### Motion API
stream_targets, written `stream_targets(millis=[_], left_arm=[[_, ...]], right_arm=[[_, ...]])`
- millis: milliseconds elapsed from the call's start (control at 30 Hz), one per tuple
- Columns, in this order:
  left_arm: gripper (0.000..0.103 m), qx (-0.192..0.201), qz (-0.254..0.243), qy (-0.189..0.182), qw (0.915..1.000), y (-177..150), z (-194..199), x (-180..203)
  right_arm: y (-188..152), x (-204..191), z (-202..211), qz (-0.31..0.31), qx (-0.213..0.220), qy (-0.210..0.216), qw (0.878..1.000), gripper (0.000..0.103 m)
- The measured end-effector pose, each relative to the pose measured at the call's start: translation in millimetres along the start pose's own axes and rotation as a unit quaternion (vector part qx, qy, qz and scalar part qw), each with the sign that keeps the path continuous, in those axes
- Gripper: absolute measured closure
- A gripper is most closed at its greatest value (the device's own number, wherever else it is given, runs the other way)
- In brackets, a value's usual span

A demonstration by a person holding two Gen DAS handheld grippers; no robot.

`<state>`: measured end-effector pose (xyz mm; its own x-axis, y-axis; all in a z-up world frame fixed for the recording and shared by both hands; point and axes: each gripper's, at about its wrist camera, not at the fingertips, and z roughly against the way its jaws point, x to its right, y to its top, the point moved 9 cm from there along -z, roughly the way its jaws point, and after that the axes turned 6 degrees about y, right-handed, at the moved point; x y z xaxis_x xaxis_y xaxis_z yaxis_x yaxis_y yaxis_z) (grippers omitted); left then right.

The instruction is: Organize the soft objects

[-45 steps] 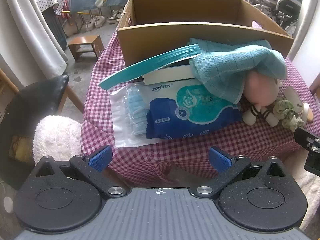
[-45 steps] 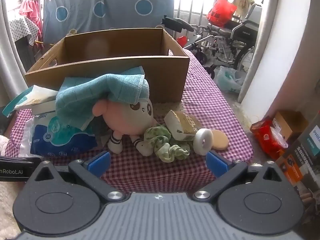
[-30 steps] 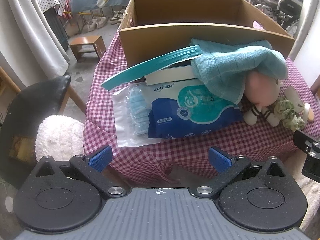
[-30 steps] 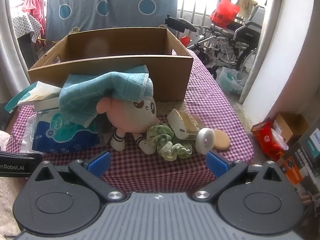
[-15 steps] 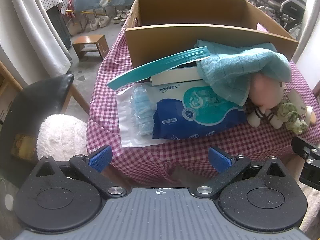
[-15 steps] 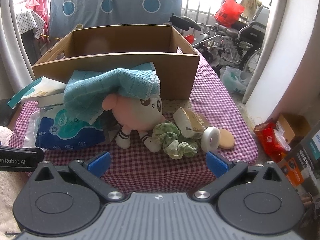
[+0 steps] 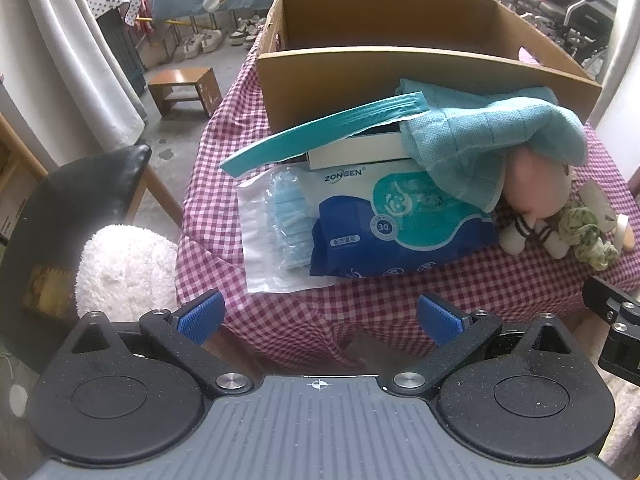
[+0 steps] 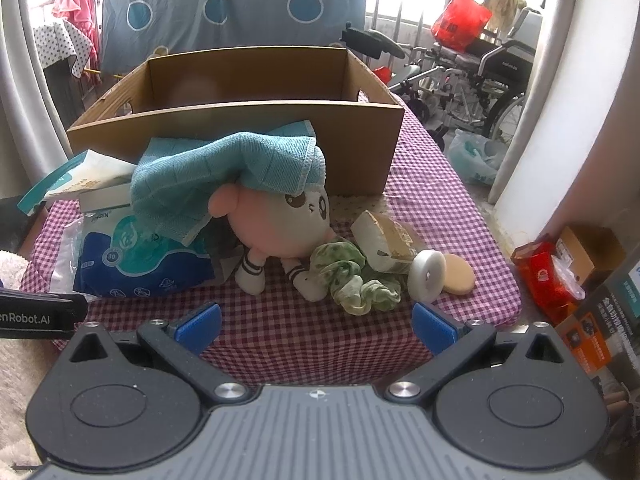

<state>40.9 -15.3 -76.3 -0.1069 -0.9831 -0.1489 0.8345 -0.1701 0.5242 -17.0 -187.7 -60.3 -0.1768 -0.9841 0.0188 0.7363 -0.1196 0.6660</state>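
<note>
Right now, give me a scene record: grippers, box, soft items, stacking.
left gripper: open, holding nothing, short of the table edge
right gripper: open, holding nothing
cardboard box: at the back of the table; no contents visible
teal towel: draped over the plush doll
green scrunchie: at the doll's feet
wipes pack: flat, partly under the towel

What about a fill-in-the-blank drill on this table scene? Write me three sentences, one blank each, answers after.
1. The teal woven towel is draped over the head of the pink and white plush ____.
2. The green crumpled fabric scrunchie lies in front of the brown cardboard ____.
3. Both the left gripper and the right gripper are ____ and hold nothing.

Missing words: doll; box; open
</note>
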Motion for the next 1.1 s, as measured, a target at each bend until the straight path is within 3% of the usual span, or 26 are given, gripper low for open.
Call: stream_targets(millis=[1100], left_arm=[[0.000,-0.006,-0.003,0.004,1.0000,-0.1,-4.0,-2.8]], right_arm=[[0.3,-0.9,-6.9,-0.006,-0.003,0.005,1.000,0.000]])
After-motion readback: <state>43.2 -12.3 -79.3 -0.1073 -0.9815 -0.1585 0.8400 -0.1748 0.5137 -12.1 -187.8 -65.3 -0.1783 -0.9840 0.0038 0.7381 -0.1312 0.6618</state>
